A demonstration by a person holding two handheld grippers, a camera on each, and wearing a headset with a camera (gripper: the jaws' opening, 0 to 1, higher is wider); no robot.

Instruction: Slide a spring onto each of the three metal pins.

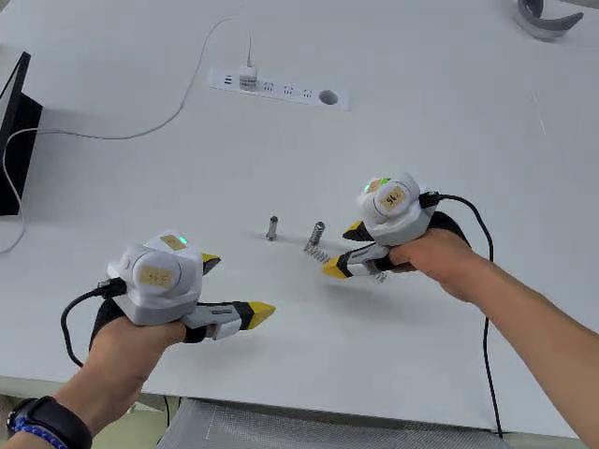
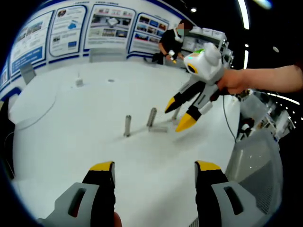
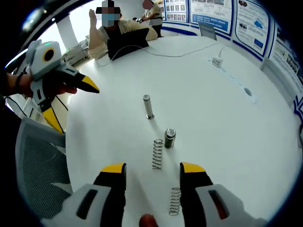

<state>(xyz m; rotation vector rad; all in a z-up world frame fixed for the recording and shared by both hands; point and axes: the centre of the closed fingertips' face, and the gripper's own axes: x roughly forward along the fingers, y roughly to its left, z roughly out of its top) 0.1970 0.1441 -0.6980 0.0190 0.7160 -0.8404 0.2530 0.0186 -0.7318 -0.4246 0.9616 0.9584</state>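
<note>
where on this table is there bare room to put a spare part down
Bare: the wide white tabletop between the white power strip and the upright metal pins, and the stretch right of that strip. Crowded: around the pins, where two loose steel springs lie by the right gripper.

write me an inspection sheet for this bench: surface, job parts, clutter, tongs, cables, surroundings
Surface: white table, no spills seen.
Job's things: two metal pins stand upright; far pin is bare, near pin looks ribbed, possibly already sprung. Loose spring lies flat beside the near pin; second spring lies by the right tongs.
Clutter: grey object at the far corner; dark panel at the left edge.
Grippers: left tongs open, empty; right tongs open, empty, low near the springs.
Cables: power strip with white lead; black cable from the right gripper.
Surroundings: wall posters, seated person, mesh chair.
</note>
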